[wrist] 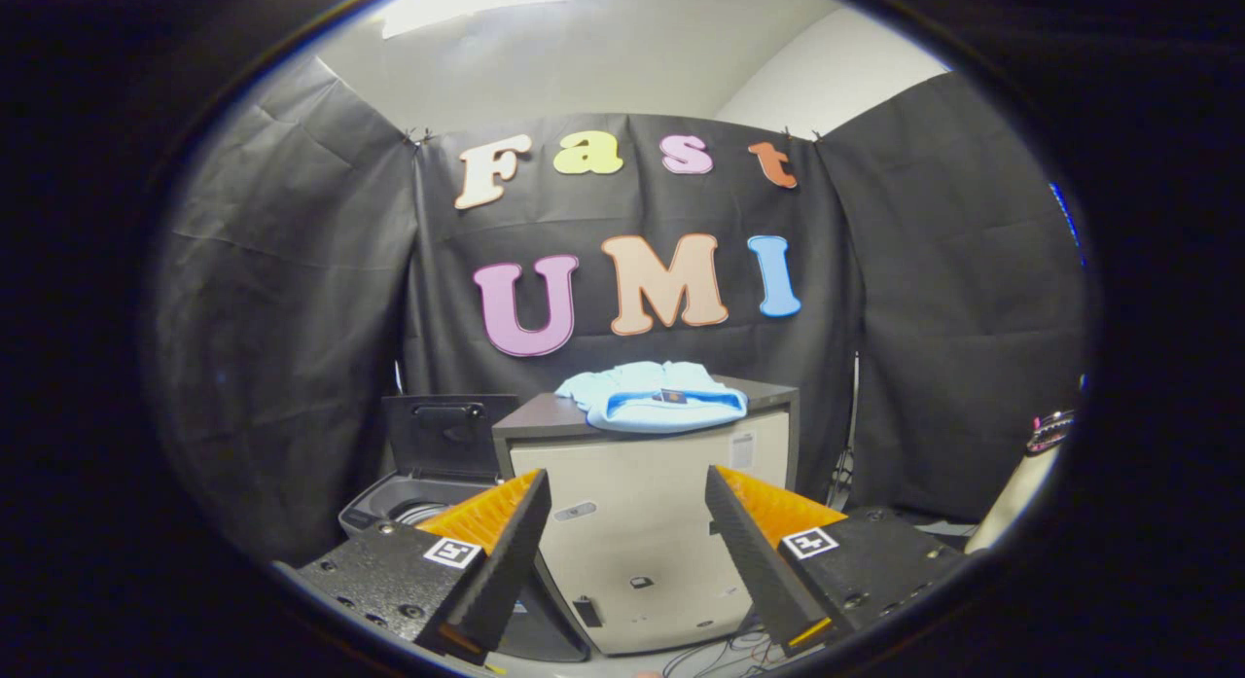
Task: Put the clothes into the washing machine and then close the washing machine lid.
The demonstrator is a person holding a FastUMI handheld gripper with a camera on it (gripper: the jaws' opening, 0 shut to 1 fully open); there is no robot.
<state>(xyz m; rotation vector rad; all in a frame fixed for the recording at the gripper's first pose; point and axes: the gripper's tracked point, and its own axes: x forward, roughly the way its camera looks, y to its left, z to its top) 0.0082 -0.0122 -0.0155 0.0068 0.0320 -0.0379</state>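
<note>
Gripper view: gripper (pixel 627 503) fingers spread wide, nothing between them, both clear of everything. Finger bases cut off low in the view.

Beyond the fingers stands a pale cabinet (pixel 642 532) with a dark top; its lower front is partly hidden behind the two fingers, and small fittings on its face are too small to make out. Folded light-blue clothes (pixel 657 398) lie on the cabinet top, well beyond the fingertips, a small dark tag on the fold, unreadable.

Washing machine (pixel 413 508) sits beside the cabinet, behind the left finger, which hides most of its body. Its lid (pixel 449 435) stands up open, dark, with a handle recess near the top edge. The tub opening shows as a sliver only; cannot tell what is in it.

Cables (pixel 725 654) lie on the floor by the cabinet base. A pale bottle-like object (pixel 1021 483) off past the right finger is cut off, hard to identify.
</note>
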